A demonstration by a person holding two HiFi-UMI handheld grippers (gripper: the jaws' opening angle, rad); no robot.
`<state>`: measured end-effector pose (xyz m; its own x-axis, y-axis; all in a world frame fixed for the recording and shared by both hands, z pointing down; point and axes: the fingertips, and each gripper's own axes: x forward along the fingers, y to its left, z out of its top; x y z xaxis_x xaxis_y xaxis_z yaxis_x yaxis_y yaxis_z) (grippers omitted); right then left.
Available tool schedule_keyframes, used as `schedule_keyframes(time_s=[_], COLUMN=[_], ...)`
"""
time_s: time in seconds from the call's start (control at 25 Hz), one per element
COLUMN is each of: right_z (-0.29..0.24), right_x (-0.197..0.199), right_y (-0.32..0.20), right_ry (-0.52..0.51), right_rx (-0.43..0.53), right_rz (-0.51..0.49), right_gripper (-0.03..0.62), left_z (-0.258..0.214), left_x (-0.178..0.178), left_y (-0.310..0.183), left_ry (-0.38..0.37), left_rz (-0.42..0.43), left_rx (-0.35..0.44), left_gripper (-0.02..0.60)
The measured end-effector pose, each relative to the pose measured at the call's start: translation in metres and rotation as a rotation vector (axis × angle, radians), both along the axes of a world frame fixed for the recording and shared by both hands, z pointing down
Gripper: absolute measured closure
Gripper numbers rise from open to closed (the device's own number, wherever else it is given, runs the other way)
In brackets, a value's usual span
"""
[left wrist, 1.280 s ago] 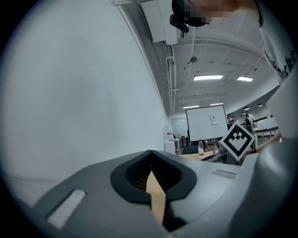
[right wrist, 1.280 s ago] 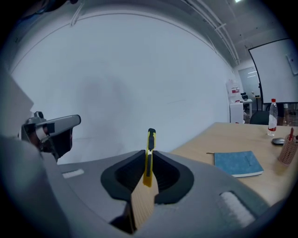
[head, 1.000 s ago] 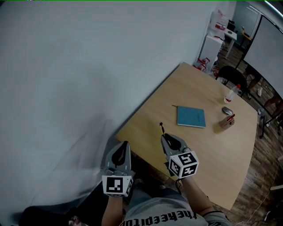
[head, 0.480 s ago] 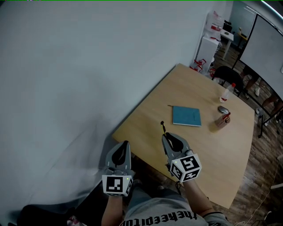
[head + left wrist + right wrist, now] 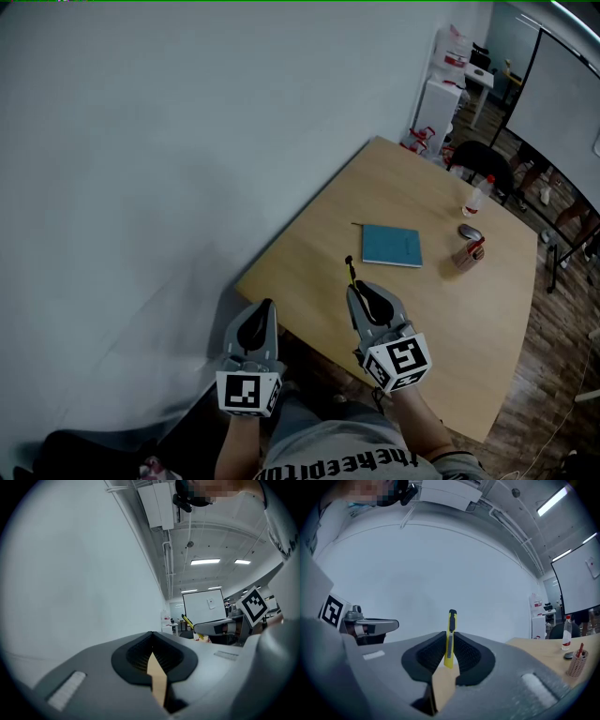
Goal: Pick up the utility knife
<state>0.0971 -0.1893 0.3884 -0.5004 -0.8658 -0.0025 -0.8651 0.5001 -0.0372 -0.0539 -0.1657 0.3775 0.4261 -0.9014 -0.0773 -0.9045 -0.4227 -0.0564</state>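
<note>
The right gripper [image 5: 449, 649] is clamping the knife [image 5: 451, 632] in a narrow pinch between its pads. The yellow body is standing on edge and poking out past the fingertips, black end foremost, while its other end is sitting deep between the jaws. Gripper and knife appear to be hanging clear of the worktop [image 5: 441, 319] just below them. The left gripper [image 5: 258, 323], off to the right gripper's left and short of the worktop's edge, is carrying nothing, its jaws resting together. The knife is looking light and stiff, a slim plastic shell, probably smooth enough to pivot in a loose pinch. Pressing on its flat sides along the body, as this hold is doing, seems the sound place. Which end is carrying the blade, and whether it is out, I cannot tell.
</note>
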Motion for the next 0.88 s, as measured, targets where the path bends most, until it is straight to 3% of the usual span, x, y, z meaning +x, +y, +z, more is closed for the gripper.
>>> schedule_keyframes(time_s=[0.88], right_z=[-0.016], right_x=[0.002], right_y=[0.009], right_ry=[-0.020], right_rx=[0.084], right_rz=[-0.005], right_gripper=[0.542], left_z=[-0.005], left_x=[0.004], left_y=[-0.002], left_ry=[0.011], left_rz=[0.002], left_rx=[0.006], left_gripper=[0.561])
